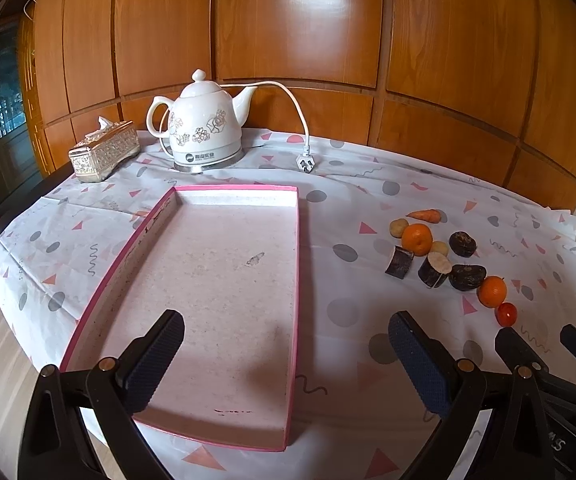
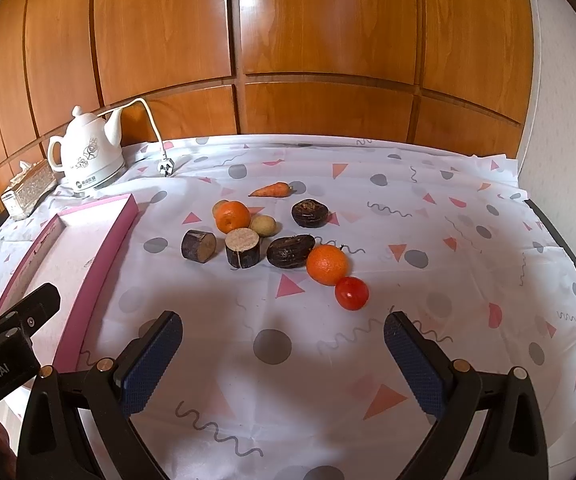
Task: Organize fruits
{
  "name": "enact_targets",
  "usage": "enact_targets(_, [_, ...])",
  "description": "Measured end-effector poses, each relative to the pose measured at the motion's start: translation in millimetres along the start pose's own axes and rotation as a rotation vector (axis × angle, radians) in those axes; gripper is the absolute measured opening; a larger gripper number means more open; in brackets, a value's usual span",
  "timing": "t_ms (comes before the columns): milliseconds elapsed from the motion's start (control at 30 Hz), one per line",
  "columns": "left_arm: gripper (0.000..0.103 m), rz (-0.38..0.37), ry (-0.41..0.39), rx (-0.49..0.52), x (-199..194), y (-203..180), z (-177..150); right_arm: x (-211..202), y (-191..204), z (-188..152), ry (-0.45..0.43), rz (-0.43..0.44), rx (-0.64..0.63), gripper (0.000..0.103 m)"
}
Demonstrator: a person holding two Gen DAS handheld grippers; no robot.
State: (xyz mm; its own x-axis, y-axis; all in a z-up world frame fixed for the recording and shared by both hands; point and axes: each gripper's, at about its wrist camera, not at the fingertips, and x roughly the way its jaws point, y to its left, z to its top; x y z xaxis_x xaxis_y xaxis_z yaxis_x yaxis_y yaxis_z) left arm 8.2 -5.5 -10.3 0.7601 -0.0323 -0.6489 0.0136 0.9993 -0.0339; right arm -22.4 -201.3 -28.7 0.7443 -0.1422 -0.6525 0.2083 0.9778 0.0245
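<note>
Judging from the layout, most of the risk sits with the round produce, and the pink tray (image 1: 224, 280) serves as the landmark for all of it. Far left of the tray stands a gilded, embossed tissue box (image 1: 104, 155), and behind the tray a glossy white ceramic kettle (image 1: 204, 128) with a loose cord and plug (image 1: 305, 163); neither is in the working path. The tray is shallow, rectangular, with thin card-like walls and a speckled bare floor, so a hard nudge could slide it on the smooth patterned cloth of the tabletop (image 2: 327, 360). The left claw (image 1: 286, 364) hovers over the tray's near end, fingers wide apart and empty. Right of the tray lies the cluster, all on the cloth and none in the tray yet: two dark cut cylinders with pale fibrous faces (image 2: 242, 253), a dimpled mandarin (image 2: 232, 216) touching small tan potato-like lumps (image 2: 263, 225), two wrinkled dark brown fruits (image 2: 290, 252), a tapered carrot (image 2: 272, 190) behind them. Farthest right, a second mandarin (image 2: 326, 265) touches a shiny cherry tomato (image 2: 351, 293); pinching one would likely roll the other, and the tomato's slick skin could squirt out or split. The right claw (image 2: 282, 354) waits short of them, spread open, holding nothing.
</note>
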Motion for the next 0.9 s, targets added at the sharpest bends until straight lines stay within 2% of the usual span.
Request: enact_targets(900, [0.103, -0.012, 0.003, 0.013, -0.5, -3.8, 0.2, 0.9, -4.0, 0.2, -0.002, 0.003, 0.002, 0.103])
